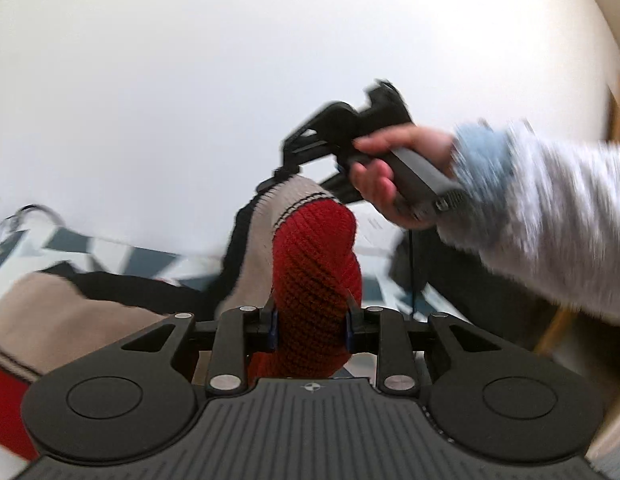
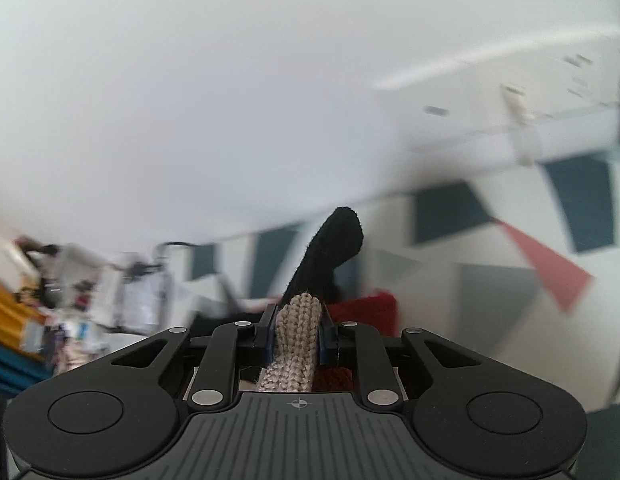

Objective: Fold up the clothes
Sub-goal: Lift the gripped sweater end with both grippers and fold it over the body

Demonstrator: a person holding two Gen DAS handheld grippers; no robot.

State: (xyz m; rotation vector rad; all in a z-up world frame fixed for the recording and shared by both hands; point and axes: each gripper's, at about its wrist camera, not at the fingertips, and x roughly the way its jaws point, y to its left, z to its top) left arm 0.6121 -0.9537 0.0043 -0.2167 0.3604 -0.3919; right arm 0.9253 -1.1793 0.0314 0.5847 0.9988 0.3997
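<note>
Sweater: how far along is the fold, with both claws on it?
Done: both grasps. The left claw pinches a red part of the sweater, and the right claw pinches a beige knit part. In hand: the sweater hangs lifted between them above the patterned surface. Left: every fold; no finished crease shows, and the rest of the sweater lies bunched below.

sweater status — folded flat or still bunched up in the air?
Bunched and lifted, not folded. The left gripper pinches the knit sweater's red part, the right gripper pinches a beige part, and the rest drapes over the patterned cloth.
</note>
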